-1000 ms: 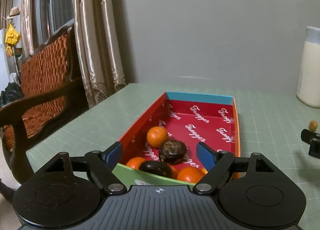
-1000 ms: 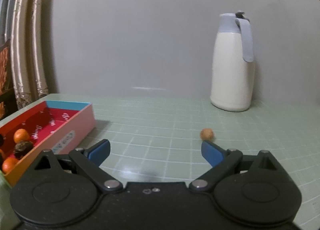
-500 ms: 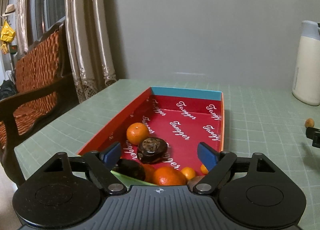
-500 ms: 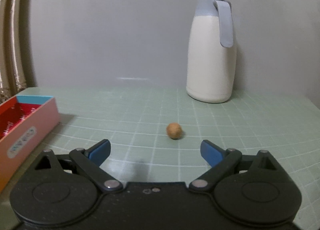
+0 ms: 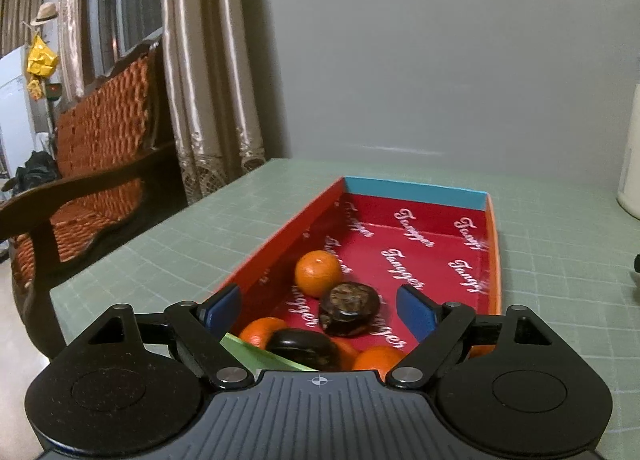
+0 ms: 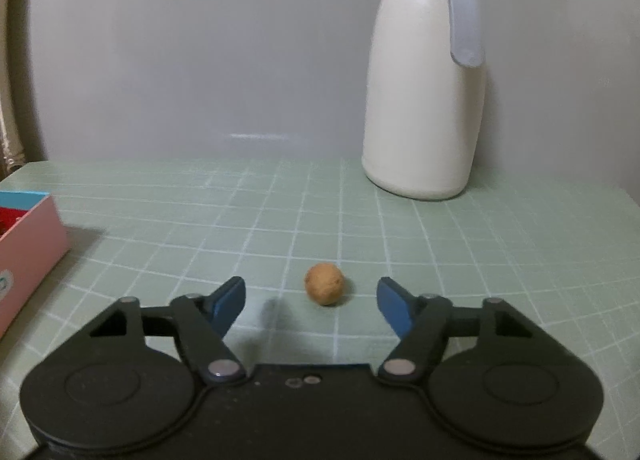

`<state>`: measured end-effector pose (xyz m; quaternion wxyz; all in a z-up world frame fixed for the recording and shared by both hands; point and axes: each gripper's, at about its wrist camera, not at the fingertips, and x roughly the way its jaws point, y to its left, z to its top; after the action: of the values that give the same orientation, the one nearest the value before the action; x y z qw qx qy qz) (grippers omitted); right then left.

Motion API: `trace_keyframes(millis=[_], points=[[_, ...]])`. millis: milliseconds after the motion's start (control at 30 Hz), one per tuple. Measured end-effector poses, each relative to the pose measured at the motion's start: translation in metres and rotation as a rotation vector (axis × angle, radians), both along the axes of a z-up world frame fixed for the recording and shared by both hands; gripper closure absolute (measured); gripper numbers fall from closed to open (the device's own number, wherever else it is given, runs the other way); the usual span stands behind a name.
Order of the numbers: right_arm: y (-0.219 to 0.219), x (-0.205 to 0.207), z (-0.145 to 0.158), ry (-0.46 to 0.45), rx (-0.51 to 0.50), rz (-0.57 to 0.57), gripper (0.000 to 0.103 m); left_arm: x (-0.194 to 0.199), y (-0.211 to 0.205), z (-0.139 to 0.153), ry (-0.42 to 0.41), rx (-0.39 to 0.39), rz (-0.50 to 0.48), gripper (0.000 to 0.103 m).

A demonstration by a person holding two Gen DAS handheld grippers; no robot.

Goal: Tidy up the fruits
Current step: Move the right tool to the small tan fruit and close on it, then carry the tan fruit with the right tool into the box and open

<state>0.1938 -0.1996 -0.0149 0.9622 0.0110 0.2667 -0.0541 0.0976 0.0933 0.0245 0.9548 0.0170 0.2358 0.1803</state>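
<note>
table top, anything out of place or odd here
One thing: a small tan round fruit lies alone on the green table, outside the red box where the oranges and dark fruits sit. The right gripper has just been closing, not yet touching it. Nothing looks spilled or damaged.

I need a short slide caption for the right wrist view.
Right claw, closing but still open, lines up on a small brown fruit on the green table, near a white jug.

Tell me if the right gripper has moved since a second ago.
Yes. The right gripper has moved toward the small brown fruit and away from the box, nearer the jug. Its jaws have just been closing; the fruit lies between them, untouched.
</note>
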Motion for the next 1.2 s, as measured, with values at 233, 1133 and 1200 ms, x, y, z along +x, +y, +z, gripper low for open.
trace_keyframes(millis=[233, 1133, 1200], points=[[-0.011, 0.021, -0.002, 0.029, 0.024, -0.018, 0.052, -0.003, 0.013, 0.001, -0.012, 0.002, 0.033, 0.017], [0.124, -0.045, 0.055, -0.127, 0.097, 0.472, 0.08, -0.029, 0.043, 0.003, -0.031, 0.029, 0.058, 0.012], [0.145, -0.049, 0.057, -0.123, 0.086, 0.52, 0.08, -0.032, 0.049, 0.003, -0.03, 0.022, 0.068, 0.011]])
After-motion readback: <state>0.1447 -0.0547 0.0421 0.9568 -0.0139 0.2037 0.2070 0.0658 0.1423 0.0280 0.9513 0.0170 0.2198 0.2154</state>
